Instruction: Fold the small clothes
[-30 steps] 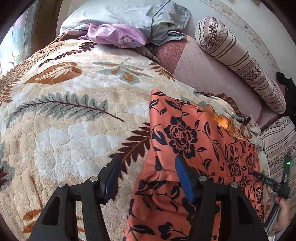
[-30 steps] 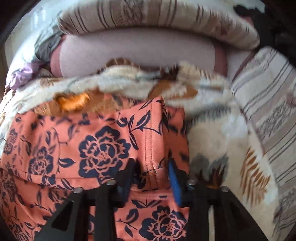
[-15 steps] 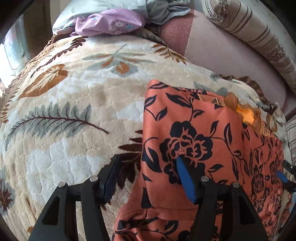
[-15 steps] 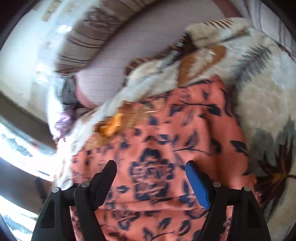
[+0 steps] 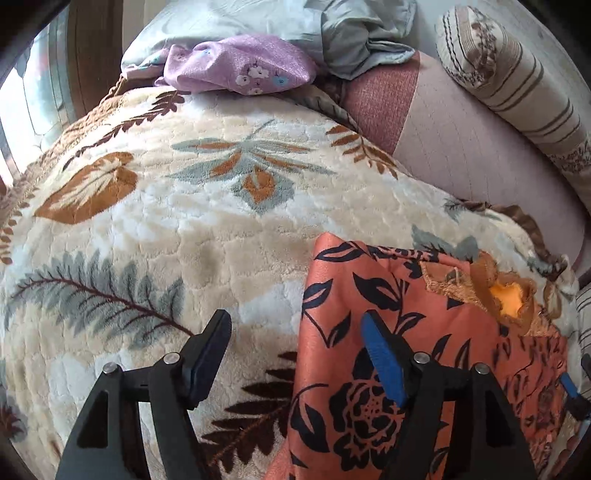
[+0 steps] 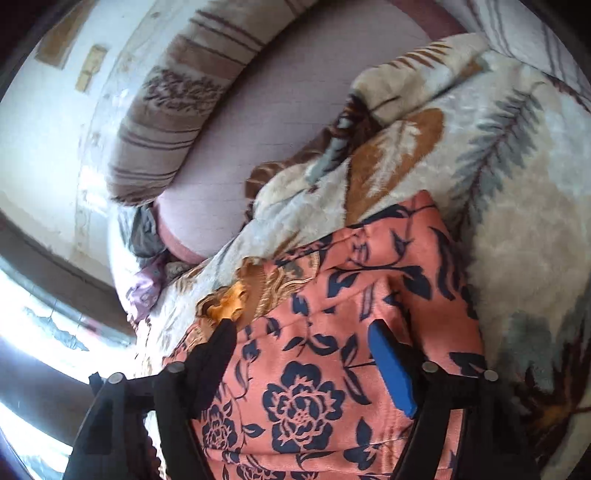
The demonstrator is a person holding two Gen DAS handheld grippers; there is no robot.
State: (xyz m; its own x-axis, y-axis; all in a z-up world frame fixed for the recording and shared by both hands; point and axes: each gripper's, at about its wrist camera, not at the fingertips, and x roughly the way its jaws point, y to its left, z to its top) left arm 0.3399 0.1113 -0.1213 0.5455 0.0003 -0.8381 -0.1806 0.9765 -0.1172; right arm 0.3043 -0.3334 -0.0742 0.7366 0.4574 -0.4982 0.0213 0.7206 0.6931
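Note:
An orange garment with dark blue flowers [image 5: 388, 369] lies flat on the leaf-patterned blanket [image 5: 166, 229], its gold-trimmed neckline [image 5: 480, 280] at the far edge. My left gripper [image 5: 295, 347] is open and empty, above the garment's left edge. The garment also fills the right wrist view [image 6: 332, 350]. My right gripper [image 6: 303, 354] is open and empty, hovering over the cloth near the neckline [image 6: 236, 299].
A purple flowered cloth [image 5: 236, 62] and a grey pillow [image 5: 332, 26] lie at the head of the bed. A striped bolster [image 5: 517, 88] lies along the wall beside a pink sheet [image 5: 461, 147]. A window [image 6: 33, 332] is at the left.
My right gripper let go of the garment's edge and opened, then swung left. My left gripper stayed open and moved forward along the garment's left edge.

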